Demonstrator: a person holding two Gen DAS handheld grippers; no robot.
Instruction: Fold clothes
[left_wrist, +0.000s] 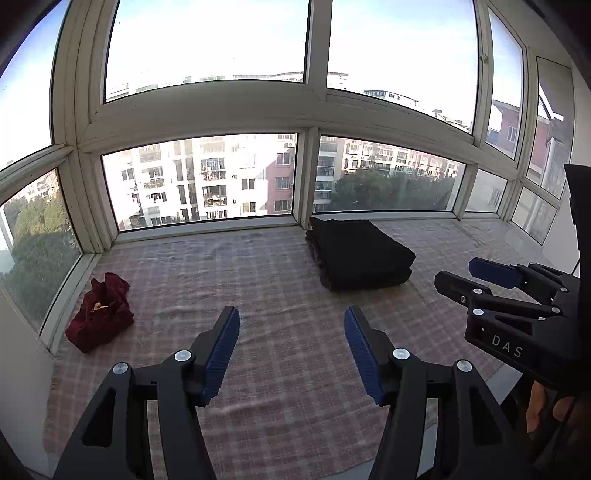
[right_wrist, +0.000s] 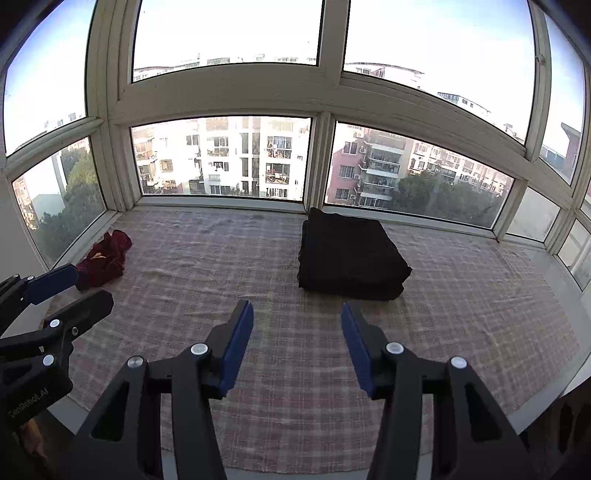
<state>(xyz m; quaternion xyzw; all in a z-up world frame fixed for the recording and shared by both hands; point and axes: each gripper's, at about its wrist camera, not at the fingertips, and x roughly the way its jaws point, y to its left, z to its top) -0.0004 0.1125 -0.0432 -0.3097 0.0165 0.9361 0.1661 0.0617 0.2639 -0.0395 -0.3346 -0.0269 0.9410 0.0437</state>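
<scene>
Nearest the left wrist camera, the left gripper (left_wrist: 291, 321) hangs over the cloth with its jaws spread wide and nothing between them; the blue pads (left_wrist: 221, 354) face each other across bare checked fabric. Off to its right, the right gripper (left_wrist: 472, 275) shows from the side, its blue-padded fingers apart and empty too, with part of a hand (left_wrist: 546, 406) on the handle below it.

In the right wrist view the right gripper (right_wrist: 297, 317) is likewise parted, holding nothing, and points down at the cloth. The left gripper (right_wrist: 81, 284) comes in from the left edge of that view, also apart and empty.

Under both lies the checked cloth (left_wrist: 280, 295), pink and pale, spread across the whole bay-window ledge and rumpled in places.

Farther on, toward the right of middle, sits the black stack (left_wrist: 360, 254) of folded clothes, squared off and several layers deep, resting on the cloth just short of the window. From the right wrist view the black stack (right_wrist: 351, 254) lies straight ahead of the right gripper, well apart from its tips.

At the far left, near the side pane, a red garment (left_wrist: 101, 314) lies crumpled and unfolded, with a small yellowish mark on top. It is well apart from the stack, and neither gripper touches it.

Beyond the ledge stands the window (left_wrist: 314, 110), with white frames, and through it apartment blocks, trees and bright sky.
</scene>
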